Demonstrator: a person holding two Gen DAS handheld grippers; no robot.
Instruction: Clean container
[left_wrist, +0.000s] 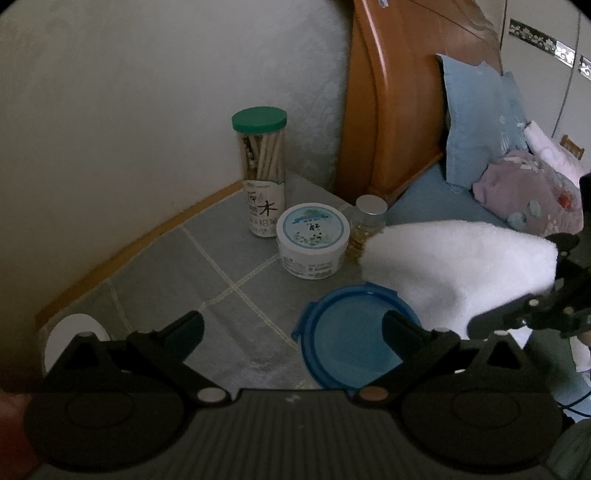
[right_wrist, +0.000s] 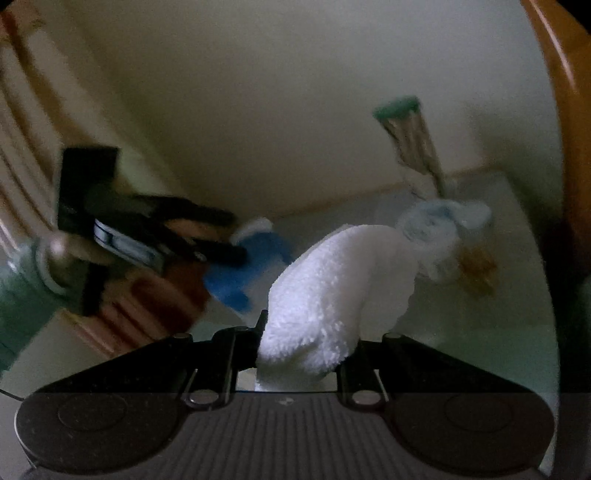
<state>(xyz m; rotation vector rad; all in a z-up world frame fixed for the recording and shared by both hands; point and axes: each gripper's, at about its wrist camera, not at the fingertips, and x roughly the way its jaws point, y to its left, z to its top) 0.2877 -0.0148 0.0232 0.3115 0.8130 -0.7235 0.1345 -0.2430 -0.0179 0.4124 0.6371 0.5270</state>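
A round blue container with clip tabs on its rim sits on the grey checked cloth. My left gripper hangs open just above it, the right finger over the container and the left finger over the cloth. My right gripper comes in from the right, shut on a folded white cloth that hangs above the container's far right side. In the blurred right wrist view the white cloth sticks out from my right gripper, with the left gripper and blue container beyond.
Behind the container stand a white round tub, a tall jar with a green lid and a small amber bottle. A wooden headboard and bed with pillows lie right. A white round object sits at left.
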